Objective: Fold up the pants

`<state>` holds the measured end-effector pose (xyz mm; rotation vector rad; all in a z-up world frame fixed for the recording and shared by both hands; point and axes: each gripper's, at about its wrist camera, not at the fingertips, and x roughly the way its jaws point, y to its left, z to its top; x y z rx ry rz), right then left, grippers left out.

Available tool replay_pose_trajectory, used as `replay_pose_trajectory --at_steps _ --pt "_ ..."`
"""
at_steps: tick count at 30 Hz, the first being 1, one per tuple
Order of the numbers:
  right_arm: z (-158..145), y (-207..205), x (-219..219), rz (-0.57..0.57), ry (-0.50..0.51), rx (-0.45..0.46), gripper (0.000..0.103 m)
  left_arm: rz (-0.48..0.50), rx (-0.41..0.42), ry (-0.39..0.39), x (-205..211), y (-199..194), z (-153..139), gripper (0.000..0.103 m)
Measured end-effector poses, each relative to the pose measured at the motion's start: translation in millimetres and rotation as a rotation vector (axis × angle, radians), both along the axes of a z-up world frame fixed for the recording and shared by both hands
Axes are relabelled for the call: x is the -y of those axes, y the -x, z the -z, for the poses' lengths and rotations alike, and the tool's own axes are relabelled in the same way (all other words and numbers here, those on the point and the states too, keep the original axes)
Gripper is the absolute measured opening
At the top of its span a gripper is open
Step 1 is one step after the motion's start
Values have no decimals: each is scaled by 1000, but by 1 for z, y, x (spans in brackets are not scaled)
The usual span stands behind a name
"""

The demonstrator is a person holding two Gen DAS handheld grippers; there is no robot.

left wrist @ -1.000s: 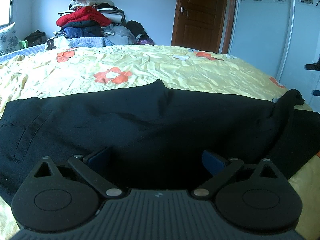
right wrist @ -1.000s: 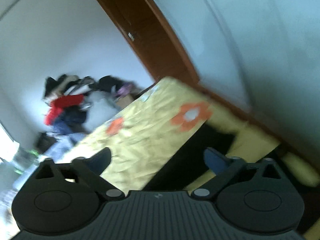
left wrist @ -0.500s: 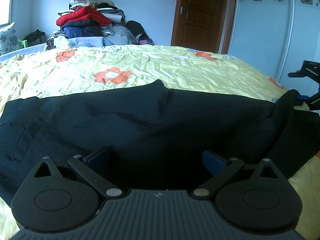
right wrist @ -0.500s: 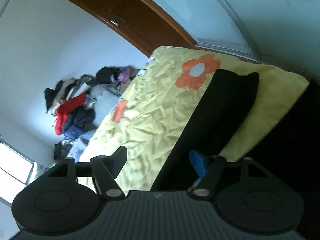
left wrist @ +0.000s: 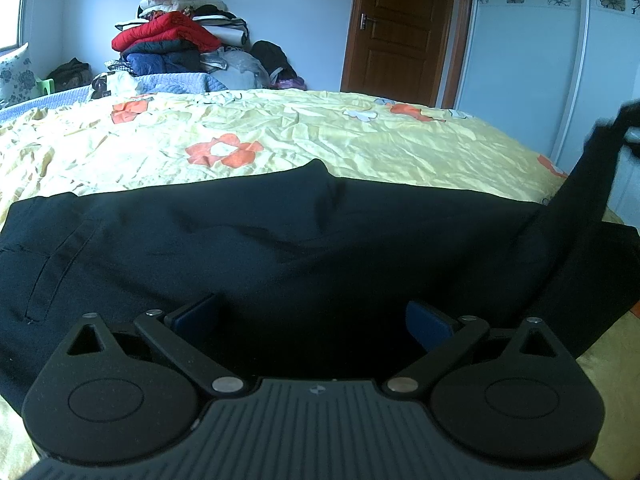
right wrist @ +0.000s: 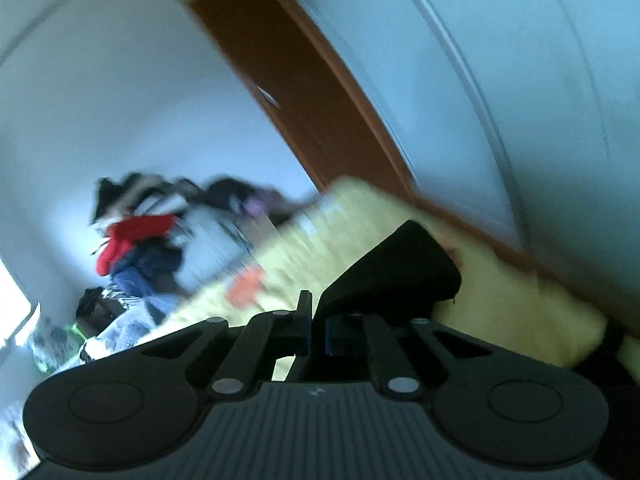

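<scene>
Left wrist view: fold barely begun.
Black cloth pants (left wrist: 280, 240) spread flat across yellow flowered bedsheet (left wrist: 320, 140); right end of leg lifted off bed. Left gripper (left wrist: 312, 320) spread wide just above fabric, empty. Right gripper (right wrist: 318, 330) pinching pant-leg end. Leg to be carried over; all folds left, prob.

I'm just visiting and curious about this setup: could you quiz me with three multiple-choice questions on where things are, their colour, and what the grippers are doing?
1. Where do the pants lie?
A) on the bed
B) on the floor
C) on a chair

2. What colour are the pants?
A) red
B) black
C) white

3. The right gripper is:
A) wide open
B) out of view
C) shut on pants fabric

Answers:
1 A, they spread over the yellow flowered bedsheet.
2 B, the cloth is black.
3 C, its jaws pinch a lifted dark fold, while the left gripper stays open.
</scene>
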<state>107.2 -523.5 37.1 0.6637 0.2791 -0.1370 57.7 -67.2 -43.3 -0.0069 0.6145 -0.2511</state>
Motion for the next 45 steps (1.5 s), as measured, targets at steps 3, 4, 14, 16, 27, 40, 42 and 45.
replay_pose_trajectory --at_steps 3,4,14,16,27,40,42,45 --pt "-20 35 -3 21 99 44 6 0 0 1 0 0 0 102" --pt "-14 46 2 46 101 5 6 1 0 1 0 0 0 102" --pt "83 103 44 192 -42 -304 6 1 -1 1 0 0 0 102" --pt "80 109 41 202 -35 -289 6 1 -1 2 0 0 0 102" --pt "94 126 46 240 -14 -356 8 2 -1 1 0 0 0 102" --pt "66 62 -82 -170 461 -355 15 2 0 1 0 -1 0 102" --pt "79 51 -92 -236 499 -426 15 2 2 4 0 0 0 102" --pt "82 58 -91 -298 552 -464 15 -16 25 23 -5 4 -2 99"
